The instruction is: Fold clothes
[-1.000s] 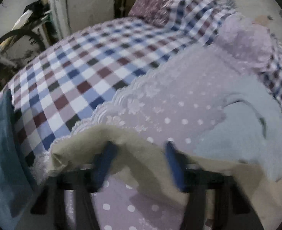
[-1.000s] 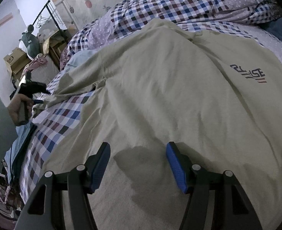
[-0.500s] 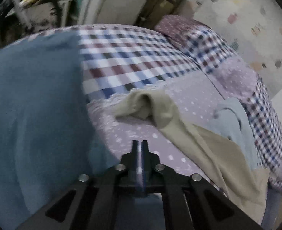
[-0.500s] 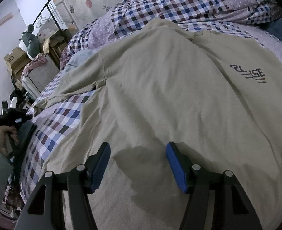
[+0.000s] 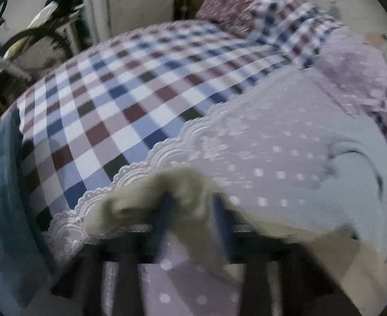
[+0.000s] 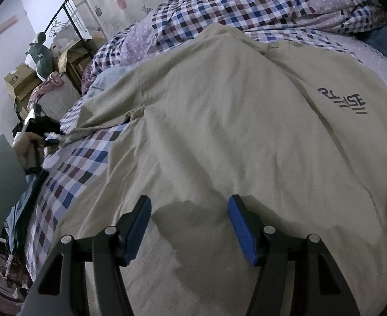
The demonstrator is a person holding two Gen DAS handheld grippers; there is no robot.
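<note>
The left claw (image 5: pixel 190 218) straddled the shirt's (image 6: pixel 233 121) bunched sleeve end (image 5: pixel 146 194), seemingly agape, blurred. The right claw (image 6: pixel 189 226) hovered open above the hem. Likely sleeve-folding: next, clamp firmly.

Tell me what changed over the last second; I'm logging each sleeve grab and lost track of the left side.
The left hand-held gripper swung away toward the blue cloth with its jaws shut half a second ago, then came back to the beige shirt's sleeve, jaws apart around the bunched end. Blur hides whether it grips yet. The right hand-held gripper stayed open over the beige shirt, which has not visibly shifted.
</note>
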